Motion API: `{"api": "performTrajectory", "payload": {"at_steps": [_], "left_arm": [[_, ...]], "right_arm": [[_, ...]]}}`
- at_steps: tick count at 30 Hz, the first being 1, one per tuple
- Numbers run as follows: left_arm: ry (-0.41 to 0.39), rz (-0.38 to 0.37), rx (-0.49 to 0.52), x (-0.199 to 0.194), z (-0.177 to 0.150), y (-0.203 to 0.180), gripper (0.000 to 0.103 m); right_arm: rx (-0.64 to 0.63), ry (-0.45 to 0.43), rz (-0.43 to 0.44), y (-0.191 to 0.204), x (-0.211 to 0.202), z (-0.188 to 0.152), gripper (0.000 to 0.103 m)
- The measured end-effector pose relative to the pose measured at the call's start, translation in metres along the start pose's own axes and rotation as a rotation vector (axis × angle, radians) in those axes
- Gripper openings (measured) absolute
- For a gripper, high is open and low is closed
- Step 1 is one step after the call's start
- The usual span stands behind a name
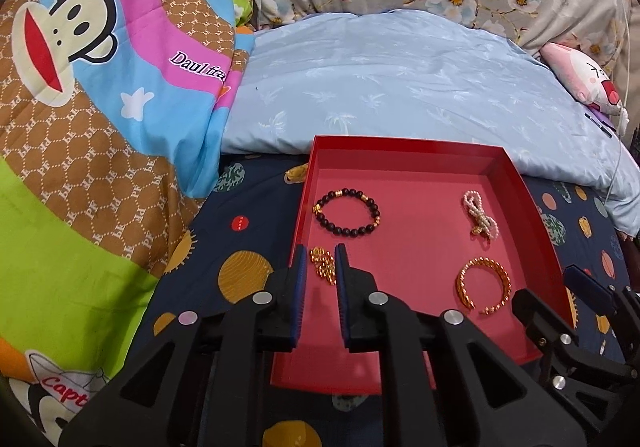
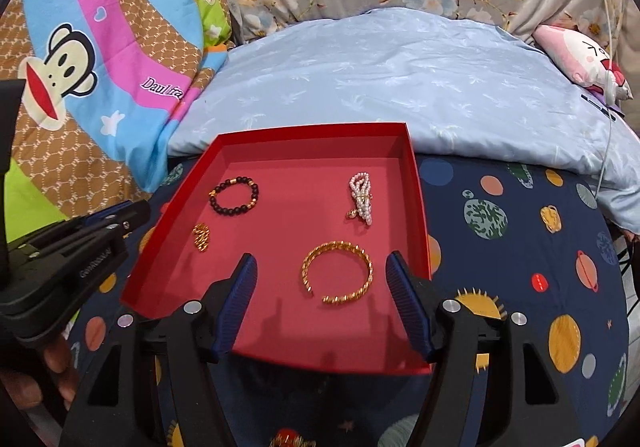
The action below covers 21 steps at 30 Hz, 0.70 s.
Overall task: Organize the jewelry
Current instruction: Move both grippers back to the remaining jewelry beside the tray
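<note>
Red tray (image 1: 508, 175) holds four pieces. Your left gripper (image 1: 321, 261) — jaws slightly parted, gold chain (image 1: 323, 264) lying loose between the tips. Your right gripper (image 2: 320, 271) — jaws wide, straddling the gold bangle (image 2: 338, 273), pads not touching it.

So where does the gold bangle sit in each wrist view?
Left wrist: gold bangle lies at lower right, in the red tray's near right corner.
Right wrist: gold bangle lies near centre, just ahead of the open jaws.
Shared landmark: the pearl bracelet lies just beyond it.
</note>
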<state>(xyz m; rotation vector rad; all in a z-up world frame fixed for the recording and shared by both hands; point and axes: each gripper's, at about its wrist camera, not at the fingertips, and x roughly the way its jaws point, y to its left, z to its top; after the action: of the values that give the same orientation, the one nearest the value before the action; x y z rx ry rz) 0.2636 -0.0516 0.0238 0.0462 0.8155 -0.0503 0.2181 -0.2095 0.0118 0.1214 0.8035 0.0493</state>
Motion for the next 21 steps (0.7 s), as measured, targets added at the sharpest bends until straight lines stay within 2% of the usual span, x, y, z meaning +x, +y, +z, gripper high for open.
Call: {"api": "performTrajectory", "payload": {"at_steps": [7,11,21], "left_arm": [[-0.006,-0.007,-0.018,-0.029,-0.019,0.004,0.013],[-0.003,-0.008,-0.027,-0.046,-0.036,0.009,0.025],[0.057,-0.013,-0.043,-0.076,-0.096,0.026,0.026]], "right_arm": [[-0.001,-0.014,0.017,0.004,-0.039,-0.022,0.066],[-0.004,-0.01,0.017,0.003,-0.061,-0.043,0.066],[0.028,0.071,-0.022,-0.017,-0.095,-0.114,0.066]]}}
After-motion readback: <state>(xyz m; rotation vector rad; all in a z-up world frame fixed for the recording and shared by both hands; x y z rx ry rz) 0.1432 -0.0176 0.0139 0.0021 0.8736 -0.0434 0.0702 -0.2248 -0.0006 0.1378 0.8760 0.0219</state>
